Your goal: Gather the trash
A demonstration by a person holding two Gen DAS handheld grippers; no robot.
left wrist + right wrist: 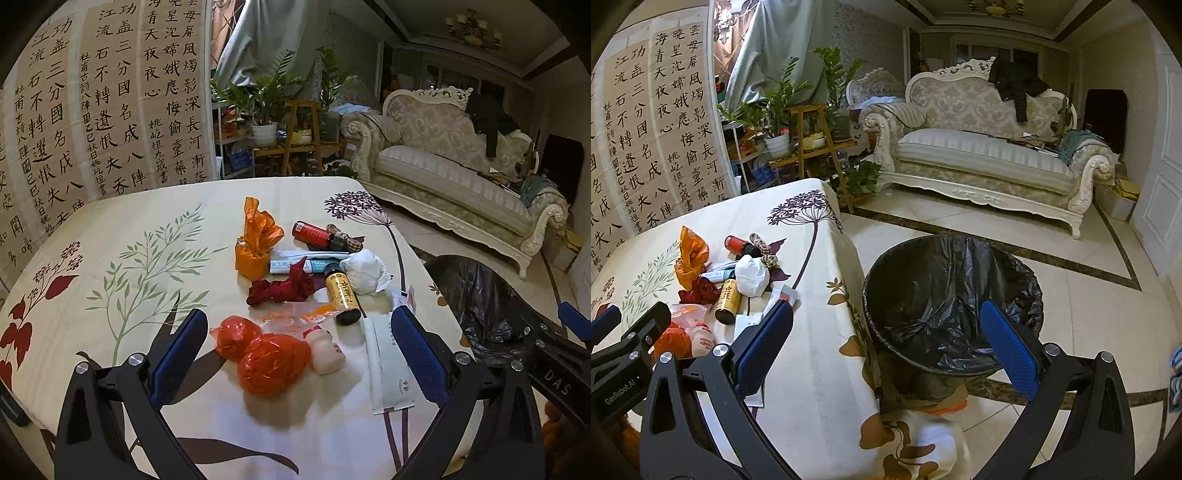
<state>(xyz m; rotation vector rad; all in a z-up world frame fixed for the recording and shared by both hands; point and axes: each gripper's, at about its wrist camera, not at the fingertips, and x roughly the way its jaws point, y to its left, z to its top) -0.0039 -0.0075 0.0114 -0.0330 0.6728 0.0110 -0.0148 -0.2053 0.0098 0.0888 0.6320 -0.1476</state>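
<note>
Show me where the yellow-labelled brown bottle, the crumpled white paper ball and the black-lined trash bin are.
Yellow-labelled brown bottle (341,293): left wrist view, on its label.
Crumpled white paper ball (364,271): left wrist view, on its middle.
Black-lined trash bin (945,295): right wrist view, on the liner's inner wall.

We hold our left gripper (299,354) with its jaws spread wide and nothing between them (blue pads facing inward), and our right gripper (886,341) just beside it, equally wide and empty.

left wrist: over table (74,229) | right wrist: over bin (953,302) | shared: sofa (443,162)
</note>
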